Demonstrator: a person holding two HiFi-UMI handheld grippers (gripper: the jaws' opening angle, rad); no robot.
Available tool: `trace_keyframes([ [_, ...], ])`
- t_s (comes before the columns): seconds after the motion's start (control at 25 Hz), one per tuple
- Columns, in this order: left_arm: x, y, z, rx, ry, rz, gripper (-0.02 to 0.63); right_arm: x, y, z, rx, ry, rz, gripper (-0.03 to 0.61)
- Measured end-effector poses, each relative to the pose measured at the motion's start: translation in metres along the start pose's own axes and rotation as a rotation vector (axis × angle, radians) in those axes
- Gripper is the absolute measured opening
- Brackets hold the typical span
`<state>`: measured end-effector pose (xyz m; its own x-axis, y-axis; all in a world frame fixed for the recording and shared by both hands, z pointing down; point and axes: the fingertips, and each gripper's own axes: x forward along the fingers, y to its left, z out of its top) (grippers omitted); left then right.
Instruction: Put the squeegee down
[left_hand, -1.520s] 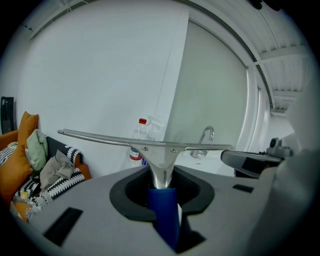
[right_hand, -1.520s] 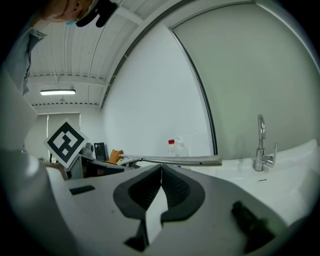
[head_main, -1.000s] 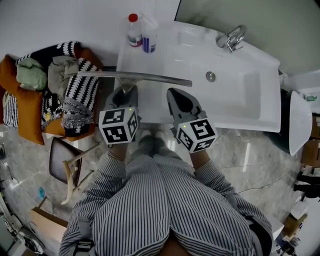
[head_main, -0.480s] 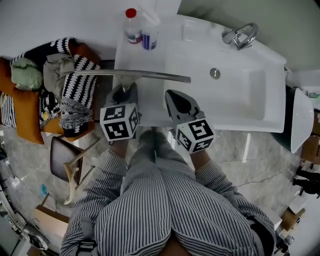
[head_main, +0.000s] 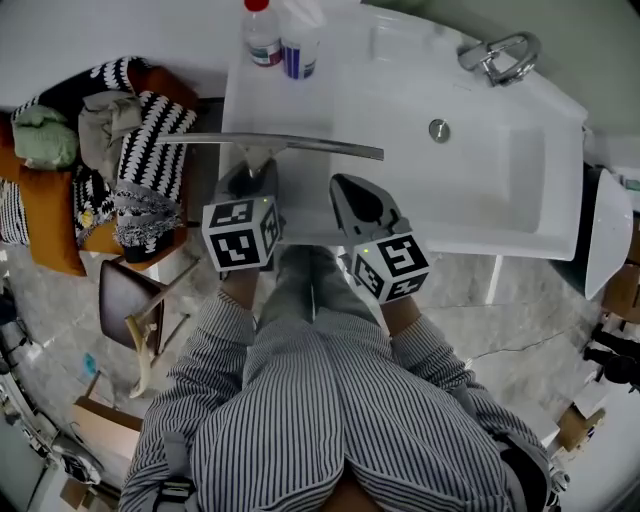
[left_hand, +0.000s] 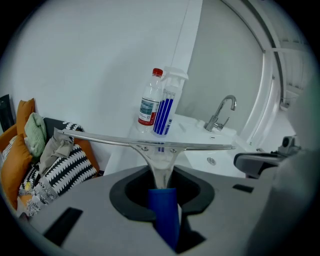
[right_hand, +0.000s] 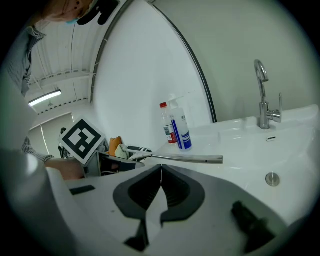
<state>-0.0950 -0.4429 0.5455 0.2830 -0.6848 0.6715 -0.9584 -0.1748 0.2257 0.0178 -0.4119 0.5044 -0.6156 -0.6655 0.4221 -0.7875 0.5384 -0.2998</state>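
One: Two grippers, we count, in front of a white washbasin (head_main: 480, 190). What do they hold?

Two: Our left gripper (head_main: 250, 180) is clamped, jaws partly apart, on the blue handle (left_hand: 164, 210) of the squeegee (head_main: 280, 144). Our right gripper (head_main: 348, 185) has its jaws pressed together on nothing, just beside the left one.

One: And where is the squeegee?

Two: We see its long metal blade (left_hand: 145, 144) running crosswise and level, out past the left gripper's tips, over the flat left end of the basin top (its left end pokes out over a heap of orange and black-and-white cushions (head_main: 130, 150)). Whether the blade touches the top we cannot tell.

One: Anything behind it?

Two: We make out a clear bottle with a red cap (head_main: 262, 40) and a spray bottle (head_main: 298, 50) side by side at the back edge. The tap (head_main: 497, 55) sits far to the right.
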Motion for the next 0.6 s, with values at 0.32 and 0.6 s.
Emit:
trace_keyframes([
  [0.32, 0.012, 0.002, -0.019, -0.019, 0.07, 0.003, 0.097, 0.009, 0.004, -0.01, 0.015, 0.012, 0.018, 0.015],
  [0.6, 0.017, 0.005, -0.036, -0.012, 0.128, 0.021, 0.097, 0.008, 0.006, -0.021, 0.03, 0.032, 0.021, 0.015],
])
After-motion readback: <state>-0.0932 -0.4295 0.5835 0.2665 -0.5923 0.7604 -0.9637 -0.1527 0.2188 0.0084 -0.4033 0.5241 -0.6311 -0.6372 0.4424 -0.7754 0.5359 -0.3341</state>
